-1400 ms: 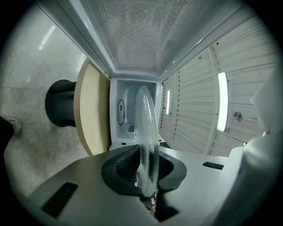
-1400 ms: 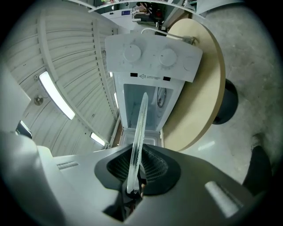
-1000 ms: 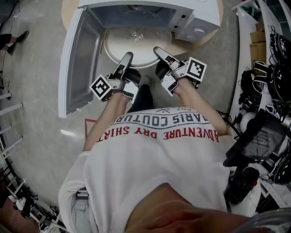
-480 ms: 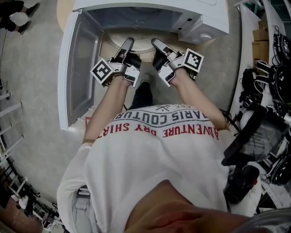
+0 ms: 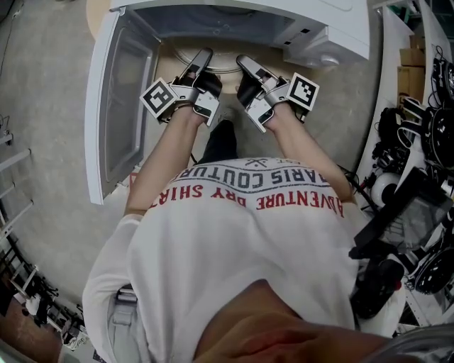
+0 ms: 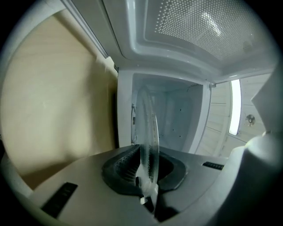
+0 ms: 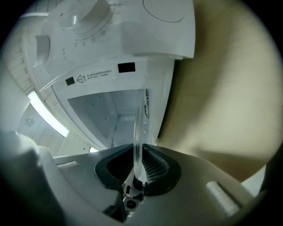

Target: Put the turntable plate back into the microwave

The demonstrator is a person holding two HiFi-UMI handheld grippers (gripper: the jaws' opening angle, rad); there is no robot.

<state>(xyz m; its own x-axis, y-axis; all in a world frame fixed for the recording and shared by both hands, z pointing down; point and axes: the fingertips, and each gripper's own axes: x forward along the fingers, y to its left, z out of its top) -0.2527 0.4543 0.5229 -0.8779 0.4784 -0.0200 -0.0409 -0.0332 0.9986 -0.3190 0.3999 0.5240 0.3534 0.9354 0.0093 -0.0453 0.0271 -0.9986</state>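
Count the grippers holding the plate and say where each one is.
2. The left gripper is shut on the plate's rim at left, the right gripper on its rim at right. Both are at the microwave's open front.

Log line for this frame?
left gripper: shut on turntable plate | right gripper: shut on turntable plate | turntable plate: at microwave opening | door: open

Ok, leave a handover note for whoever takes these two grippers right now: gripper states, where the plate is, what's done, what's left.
Grippers: left gripper shut on the rim of the glass turntable plate; right gripper shut on the same plate's rim.
Plate: held between them at the mouth of the microwave, whose door is open.
Done: plate brought to the opening.
Left: slide it in, seat it on the cavity floor, release, withdraw.
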